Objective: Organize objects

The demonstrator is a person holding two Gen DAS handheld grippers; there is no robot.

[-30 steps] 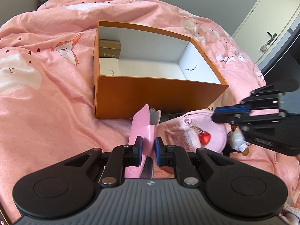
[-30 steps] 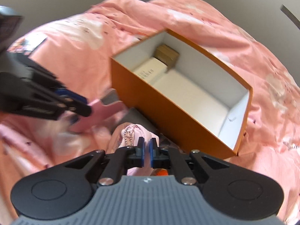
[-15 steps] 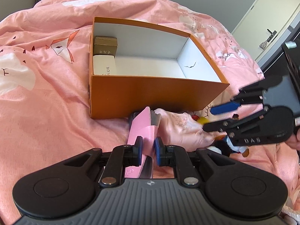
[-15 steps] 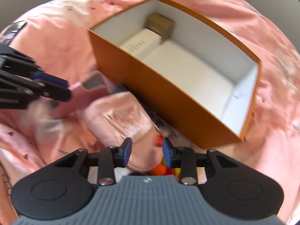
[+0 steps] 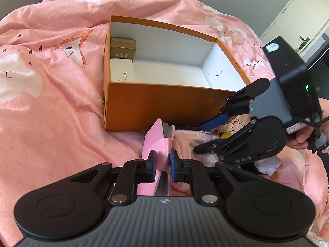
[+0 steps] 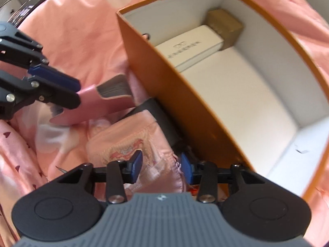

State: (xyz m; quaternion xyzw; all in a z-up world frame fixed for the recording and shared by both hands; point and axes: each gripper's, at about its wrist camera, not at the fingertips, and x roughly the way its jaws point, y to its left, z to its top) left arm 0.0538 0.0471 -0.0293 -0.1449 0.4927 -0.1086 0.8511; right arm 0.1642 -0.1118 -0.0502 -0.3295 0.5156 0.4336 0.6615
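Note:
My left gripper [image 5: 162,161] is shut on a pink notebook [image 5: 156,140] with grey page edges, held tilted just in front of the orange box [image 5: 164,105]. In the right wrist view the left gripper [image 6: 55,90] still holds the notebook [image 6: 92,100]. My right gripper [image 6: 161,162] points steeply down, its jaws opening. They straddle the edge of a pink printed pouch [image 6: 127,142] lying against the orange box's wall [image 6: 185,94]; the pads do not press on it. From the left wrist view the right gripper [image 5: 205,135] hangs over the pouch [image 5: 186,142].
Inside the box a brown carton [image 5: 123,48] and a white carton [image 5: 122,70] fill the left end. A dark flat object [image 6: 156,111] lies under the pouch. A penguin toy [image 5: 267,165] and something yellow [image 5: 225,135] sit on the pink duvet [image 5: 51,103].
The right gripper has gone from shut to open and dropped down close onto the pouch beside the box. The left gripper has kept still with the notebook in it.

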